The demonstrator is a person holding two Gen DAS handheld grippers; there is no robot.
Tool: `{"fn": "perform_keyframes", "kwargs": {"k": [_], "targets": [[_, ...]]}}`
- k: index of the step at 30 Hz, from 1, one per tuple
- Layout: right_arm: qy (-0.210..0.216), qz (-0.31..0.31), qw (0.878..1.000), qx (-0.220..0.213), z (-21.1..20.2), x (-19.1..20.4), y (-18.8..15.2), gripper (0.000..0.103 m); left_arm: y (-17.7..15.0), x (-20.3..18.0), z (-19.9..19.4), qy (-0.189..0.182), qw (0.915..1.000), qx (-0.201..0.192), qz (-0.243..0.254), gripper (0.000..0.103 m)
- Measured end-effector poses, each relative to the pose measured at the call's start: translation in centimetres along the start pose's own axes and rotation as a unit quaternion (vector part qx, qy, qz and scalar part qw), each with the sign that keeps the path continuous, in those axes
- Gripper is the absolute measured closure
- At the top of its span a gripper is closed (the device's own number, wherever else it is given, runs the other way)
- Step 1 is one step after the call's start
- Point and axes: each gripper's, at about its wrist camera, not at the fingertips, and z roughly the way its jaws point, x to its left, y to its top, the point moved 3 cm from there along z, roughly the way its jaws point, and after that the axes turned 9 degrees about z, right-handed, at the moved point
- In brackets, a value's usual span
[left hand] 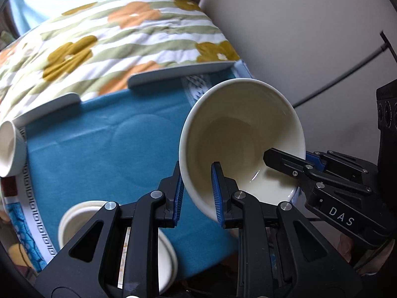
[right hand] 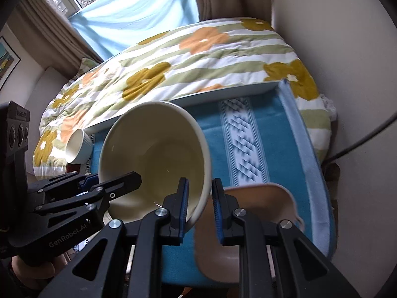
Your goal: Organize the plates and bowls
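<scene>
A large cream bowl (left hand: 238, 136) is held tilted above the blue tablecloth, its mouth toward the cameras; it also shows in the right wrist view (right hand: 158, 149). My left gripper (left hand: 198, 193) straddles the bowl's rim on its left side, one pad inside and one outside. My right gripper (right hand: 199, 203) straddles the rim on the right side the same way. Each gripper shows in the other's view, clamped on the rim. A small white bowl (right hand: 78, 146) sits at the table's far left edge. A tan plate (right hand: 248, 223) lies below my right gripper.
A stack of cream plates (left hand: 84, 223) lies under my left gripper. A blue tray edge (left hand: 181, 73) borders the table's far side. A flowered quilt (right hand: 198, 62) covers the bed beyond. A wall stands on the right.
</scene>
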Motion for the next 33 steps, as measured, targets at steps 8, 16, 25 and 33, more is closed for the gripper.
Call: {"fn": "perform_keyframes", "kwargs": {"k": [8,16,25,33], "targets": [[-0.011,0.018,0.999,0.025,0.4,-4.8,-2.6,0.085,-1.7,-3.8,3.2,-0.014,0.9990,0.039,0.018,0.084],[-0.010,0.033,0.998,0.061,2.6,-7.6,-4.5,0.086,-3.4,-6.0,7.2,0.000,0.9961,0.082,0.032,0.084],[-0.023,0.029,0.996,0.077,4.4,-8.9,-6.1,0.086,-4.5,-6.8,10.1,0.026,0.9913,0.115,0.057,0.084],[-0.022,0.034,0.995,0.091,5.8,-9.9,-6.4,0.086,-4.9,-6.7,11.9,0.038,0.9879,0.134,0.068,0.084]]}}
